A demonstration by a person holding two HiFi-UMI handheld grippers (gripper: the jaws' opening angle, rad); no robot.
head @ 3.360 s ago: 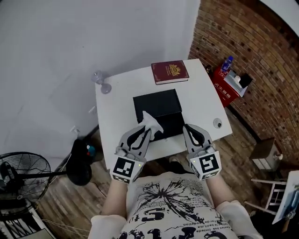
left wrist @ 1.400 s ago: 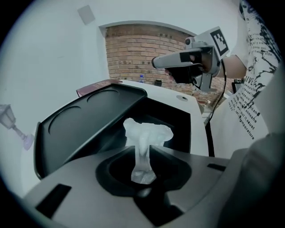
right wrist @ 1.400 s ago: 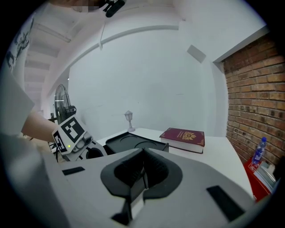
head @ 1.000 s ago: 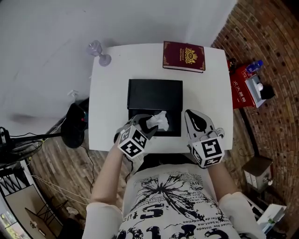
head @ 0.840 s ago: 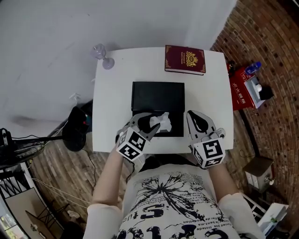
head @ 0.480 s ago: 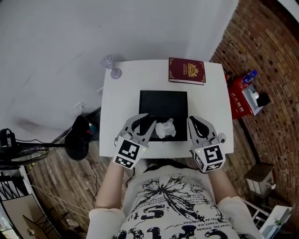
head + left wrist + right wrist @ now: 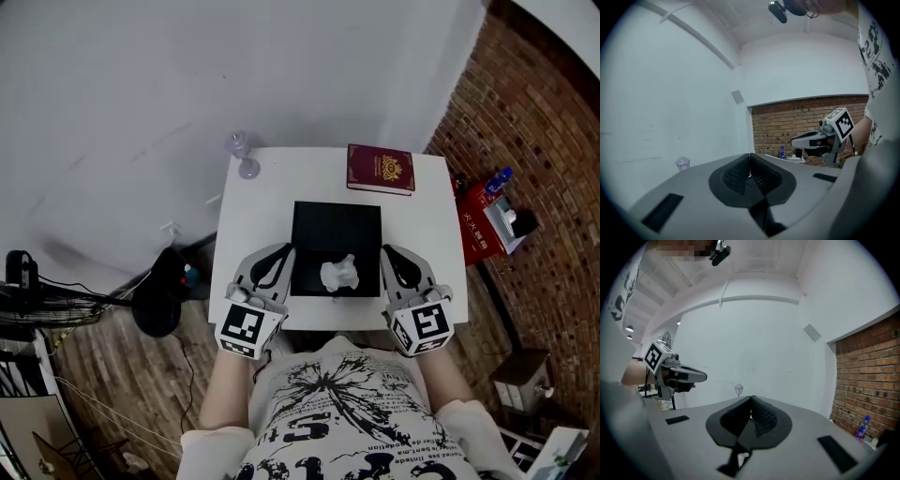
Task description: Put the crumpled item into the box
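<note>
Your crumpled white paper (image 7: pixel 339 274) lies inside the black box (image 7: pixel 336 225), close to its near edge, on the white table (image 7: pixel 272 187). By the look of it, the placing is done. Your left gripper (image 7: pixel 279 253) sits just left of the box, its jaws closing to meet with nothing between them. Your right gripper (image 7: pixel 390 253) rests just right of the box, jaws together and empty. Neither touches the paper. Nothing seems left but to draw both away.

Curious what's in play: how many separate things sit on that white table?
4: a black box in the middle, a crumpled white wad inside it, a dark red book at the far right corner, a clear glass at the far left.
</note>
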